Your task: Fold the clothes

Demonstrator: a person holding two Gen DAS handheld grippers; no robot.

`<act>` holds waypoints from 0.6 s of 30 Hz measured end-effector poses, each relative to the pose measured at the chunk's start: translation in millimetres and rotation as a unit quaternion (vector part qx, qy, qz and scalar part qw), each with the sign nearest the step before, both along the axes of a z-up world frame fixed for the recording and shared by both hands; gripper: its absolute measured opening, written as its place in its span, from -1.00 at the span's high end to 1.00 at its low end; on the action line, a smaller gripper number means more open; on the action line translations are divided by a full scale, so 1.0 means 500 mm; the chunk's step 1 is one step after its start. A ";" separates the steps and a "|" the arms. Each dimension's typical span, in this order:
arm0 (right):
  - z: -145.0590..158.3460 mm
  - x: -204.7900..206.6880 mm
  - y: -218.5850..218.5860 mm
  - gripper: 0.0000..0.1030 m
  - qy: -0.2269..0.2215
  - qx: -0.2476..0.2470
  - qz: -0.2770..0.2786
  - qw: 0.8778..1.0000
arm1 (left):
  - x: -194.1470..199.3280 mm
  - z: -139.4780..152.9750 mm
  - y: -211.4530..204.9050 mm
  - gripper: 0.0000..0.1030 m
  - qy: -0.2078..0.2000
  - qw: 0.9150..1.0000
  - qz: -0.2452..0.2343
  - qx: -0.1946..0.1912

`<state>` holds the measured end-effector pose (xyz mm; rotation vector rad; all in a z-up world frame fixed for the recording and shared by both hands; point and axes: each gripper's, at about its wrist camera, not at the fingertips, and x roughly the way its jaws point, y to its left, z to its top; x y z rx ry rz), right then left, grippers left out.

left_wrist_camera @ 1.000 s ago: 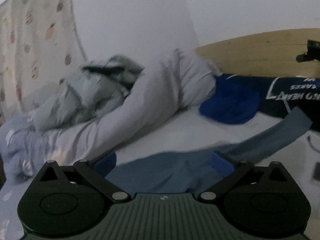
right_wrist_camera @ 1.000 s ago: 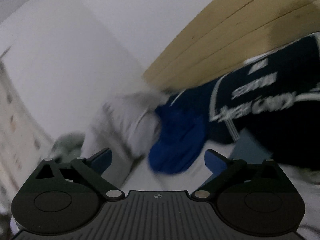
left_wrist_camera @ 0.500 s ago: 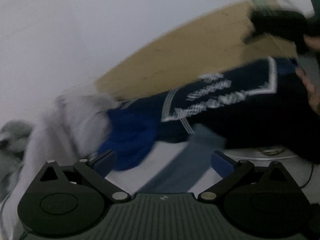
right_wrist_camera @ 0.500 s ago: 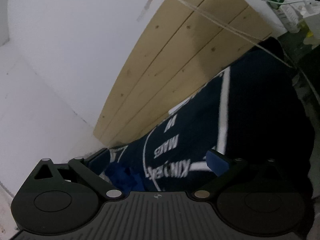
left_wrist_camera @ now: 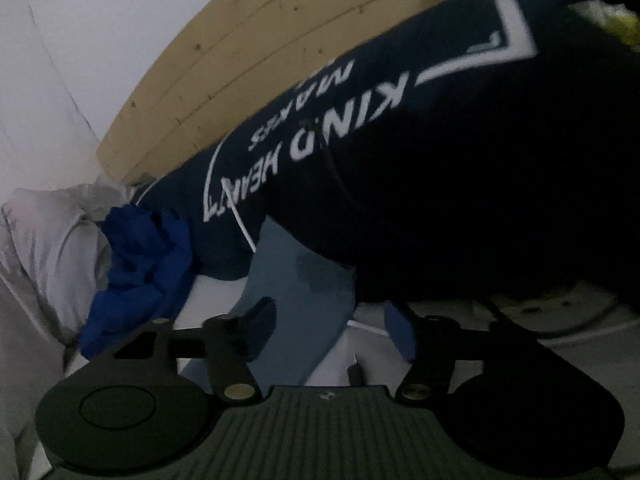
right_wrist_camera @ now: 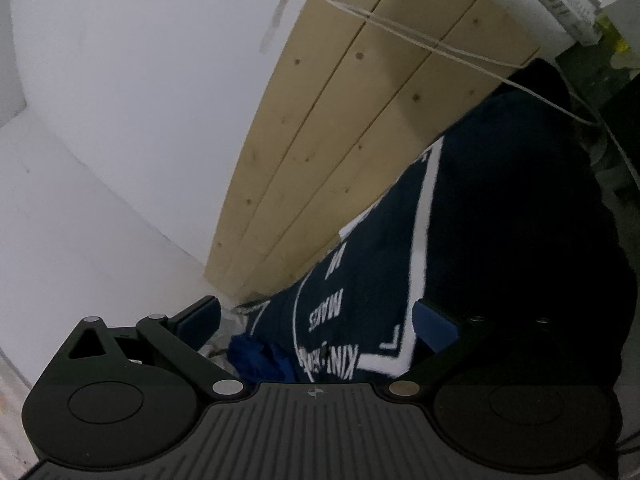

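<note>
Home bedroom: wooden headboard (right_wrist_camera: 352, 128) against white wall (right_wrist_camera: 140, 80), pillow (left_wrist_camera: 44, 248), clothes strewn on mattress.

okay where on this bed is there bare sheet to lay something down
One clear patch: white sheet between the royal blue bundle and the slate-blue garment. Crowded elsewhere: navy printed pillow against the wooden headboard, grey bedding leftward.

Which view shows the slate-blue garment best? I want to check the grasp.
The left wrist view: the slate-blue garment lies between the closing left gripper, its end in full sight. The right wrist view shows none of it, only the navy printed pillow.
</note>
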<state>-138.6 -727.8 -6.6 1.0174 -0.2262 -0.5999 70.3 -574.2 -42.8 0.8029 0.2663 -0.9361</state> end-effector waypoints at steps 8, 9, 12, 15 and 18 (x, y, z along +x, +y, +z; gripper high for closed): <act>-0.029 0.000 -0.021 -0.99 -0.005 0.023 -0.001 1.000 | 0.017 -0.020 -0.036 0.37 -0.007 0.999 0.016 0.029; -0.029 0.001 -0.020 -0.99 -0.004 0.022 0.000 1.000 | 0.020 -0.025 -0.040 0.44 -0.008 0.999 0.018 0.032; -0.028 0.004 -0.018 -0.99 -0.004 0.019 0.007 1.000 | 0.025 -0.037 -0.047 0.65 -0.013 0.999 0.019 0.038; -0.024 0.010 -0.016 -0.99 0.000 0.015 0.014 1.000 | 0.028 -0.039 -0.048 0.84 -0.014 0.999 0.021 0.030; -0.018 0.017 -0.014 -0.99 0.006 0.006 0.026 1.000 | 0.030 -0.028 -0.024 0.86 -0.016 1.000 0.021 0.001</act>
